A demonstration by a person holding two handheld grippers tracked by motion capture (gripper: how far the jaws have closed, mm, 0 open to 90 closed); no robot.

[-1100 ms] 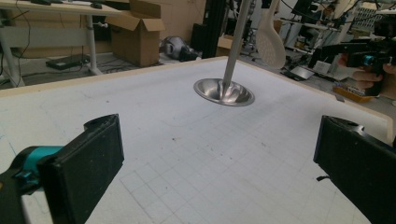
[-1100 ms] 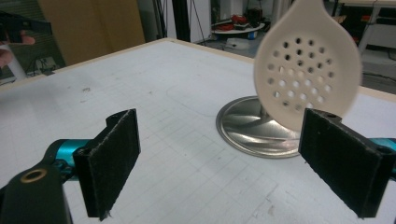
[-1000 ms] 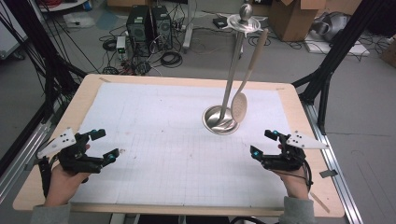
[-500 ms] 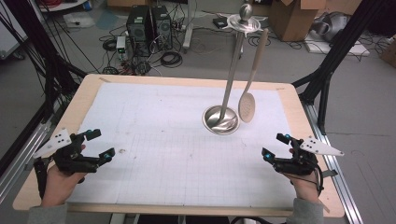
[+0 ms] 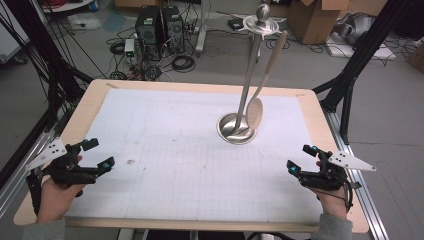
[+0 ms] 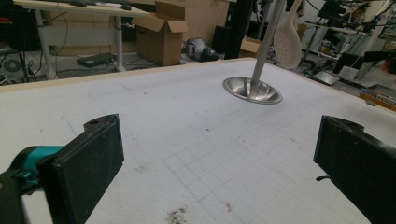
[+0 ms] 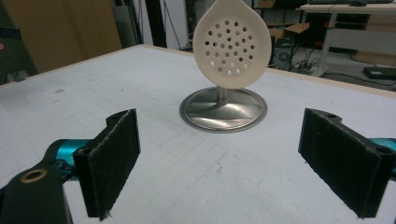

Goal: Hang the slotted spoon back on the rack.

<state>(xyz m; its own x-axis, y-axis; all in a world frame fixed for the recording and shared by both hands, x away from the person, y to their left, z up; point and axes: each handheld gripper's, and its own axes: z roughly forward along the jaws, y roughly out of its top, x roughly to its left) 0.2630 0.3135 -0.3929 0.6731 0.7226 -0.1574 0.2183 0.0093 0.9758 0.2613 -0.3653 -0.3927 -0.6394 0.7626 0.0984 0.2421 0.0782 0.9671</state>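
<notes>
Since the earlier frames, both grippers have drawn back toward the near edge and outward, and the hanging skimmer [image 5: 254,112] has swung slightly on its hook. Left gripper [image 5: 98,154]: jaws spread wide, grasping nothing, pads [image 6: 88,172] facing across bare mat; held by the left hand [image 5: 55,195] at about 8 o'clock on the table [image 5: 90,105]. Right gripper [image 5: 301,158]: jaws likewise released and empty, pads [image 7: 114,161] well apart; held by the right hand [image 5: 332,200] at about 4 o'clock. Both rest over the white gridded mat [image 5: 190,150] (lightly stained near its middle). Utensil stand [image 5: 237,128]: round steel base at about 1 o'clock from the mat's centre, with an upright pole. The perforated cream skimmer hangs from the stand's top, its bowl just above the base, well apart from both grippers.
</notes>
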